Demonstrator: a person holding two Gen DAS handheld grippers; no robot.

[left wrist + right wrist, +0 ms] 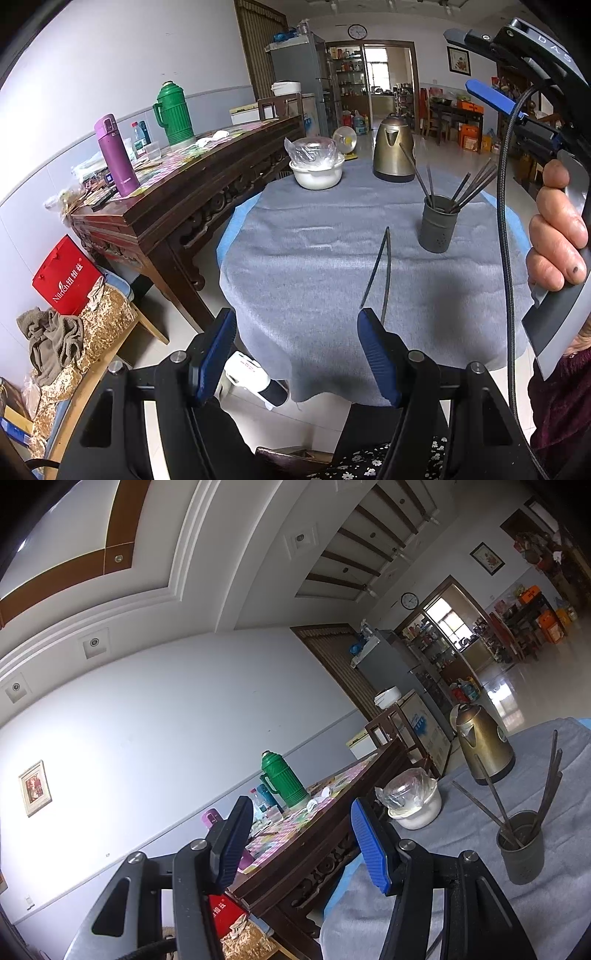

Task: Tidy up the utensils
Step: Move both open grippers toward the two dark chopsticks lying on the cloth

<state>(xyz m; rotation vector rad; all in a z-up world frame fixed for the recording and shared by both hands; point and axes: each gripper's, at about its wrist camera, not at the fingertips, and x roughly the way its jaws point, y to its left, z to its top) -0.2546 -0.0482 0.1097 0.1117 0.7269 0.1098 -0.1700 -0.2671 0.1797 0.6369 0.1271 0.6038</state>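
Chopsticks [380, 271], two loose, lie on the grey cloth [314, 258] near the holder [437, 225], which contains several more. Left gripper [299, 354] and right gripper [301, 845]: both agape, holding nothing.

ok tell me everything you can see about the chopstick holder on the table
The chopstick holder is a small dark grey-green cylinder, metal by the look of it, with small holes low on its side. It stands upright on the grey tablecloth, in front of the brass-coloured kettle. Several dark chopsticks lean out of its open top, fanning left and right. Two more chopsticks lie on the cloth nearby, apart from it. No gripper touches it.
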